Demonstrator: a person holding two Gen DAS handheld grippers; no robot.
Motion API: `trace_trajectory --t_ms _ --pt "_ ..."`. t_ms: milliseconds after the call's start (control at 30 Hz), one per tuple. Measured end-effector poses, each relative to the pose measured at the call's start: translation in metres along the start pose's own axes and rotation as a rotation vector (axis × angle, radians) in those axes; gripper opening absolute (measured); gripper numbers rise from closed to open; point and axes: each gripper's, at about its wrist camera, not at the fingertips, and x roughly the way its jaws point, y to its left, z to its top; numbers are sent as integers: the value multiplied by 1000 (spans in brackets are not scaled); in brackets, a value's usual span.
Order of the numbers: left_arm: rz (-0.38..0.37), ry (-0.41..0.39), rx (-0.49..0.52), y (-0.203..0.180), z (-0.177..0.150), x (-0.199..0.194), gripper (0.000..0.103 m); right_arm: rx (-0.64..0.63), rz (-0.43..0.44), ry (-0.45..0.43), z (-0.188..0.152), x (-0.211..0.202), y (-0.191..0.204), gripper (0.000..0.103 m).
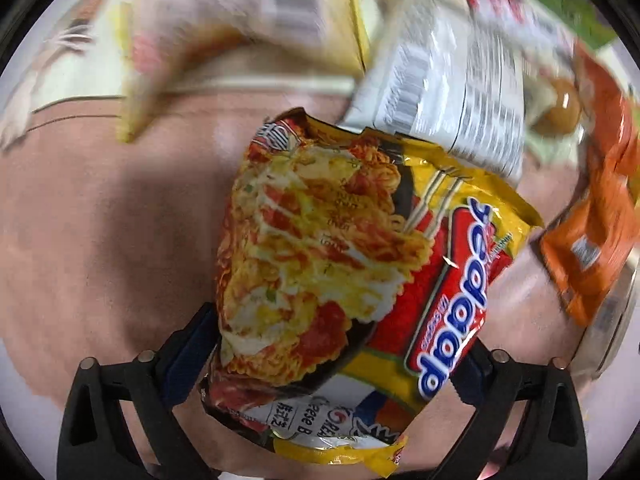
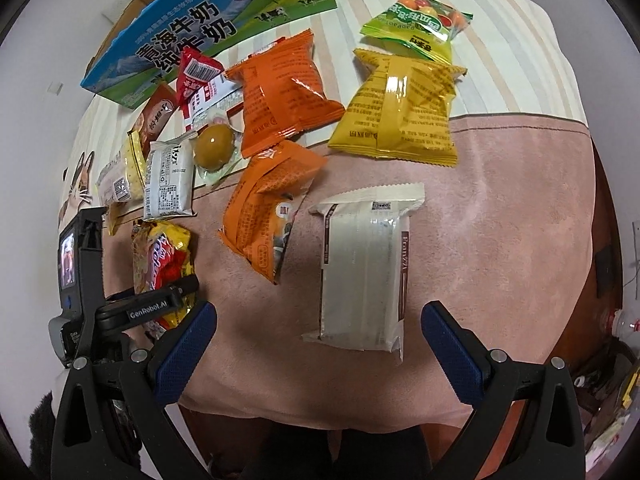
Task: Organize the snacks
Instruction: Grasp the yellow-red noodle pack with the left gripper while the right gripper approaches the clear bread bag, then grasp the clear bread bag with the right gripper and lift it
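**Noodle packet between your left jaws, white packet below your right**

Your left gripper (image 1: 332,364) points straight down over the yellow and red crinkled foil noodle packet (image 1: 340,264), which lies on the pink suede-like cloth (image 1: 100,220). The packet shows a picture of cheesy noodles and a red label with blue lettering; its top edge is wrinkled and its lower end runs down between your jaws. The jaws stand wide, one blue pad (image 1: 188,364) on each flank of the packet; you cannot tell whether they press it.

Your right gripper (image 2: 320,344) hangs with its jaws spread and nothing pinched. Just beyond them lies a white rectangular wrapper with a brown side stripe (image 2: 364,268), flat on the same cloth. Left of it sits an orange puffed bag (image 2: 268,204), and farther off a second orange bag (image 2: 284,92), a yellow pillow bag (image 2: 400,108) and a green candy bag (image 2: 416,28). A blue milk carton box (image 2: 208,24) stands at the far edge.
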Motion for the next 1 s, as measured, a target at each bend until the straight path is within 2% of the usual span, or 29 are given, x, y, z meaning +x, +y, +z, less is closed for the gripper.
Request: trace_trajectory --t_ms 33,67,200,300,433,500,567,733,833,900,1000 --pt "8 -31 0 0 -3 -7 94 2 -3 -6 1 -1 0 103" --pt "13 -53 11 0 -5 -13 87 7 -7 -11 3 -2 0 103" --pt "-3 -79 -21 13 -8 -29 86 23 -9 -31 12 -7 8 103" --pt "2 -102 -59 35 -15 -42 86 -55 7 -49 18 -10 33 102" --pt "30 -151 -137 67 -22 -56 86 -367 -22 -38 38 -9 113 102" --pt "54 -165 -177 89 -28 -62 86 -526 -72 -46 50 -2 156 102" --pt "61 -165 -220 109 -32 -62 86 -686 -132 -43 61 13 200 102" --pt "59 -159 -297 153 -39 -54 86 -1041 -228 48 76 70 280 102" --pt "58 -152 -289 158 -40 -43 87 -1256 -285 43 71 95 310 102" --pt "80 -143 -276 141 -40 -38 88 -1398 -310 44 64 107 321 102" --pt "102 -133 -252 134 -34 -35 90 -1503 -331 93 63 124 327 102"
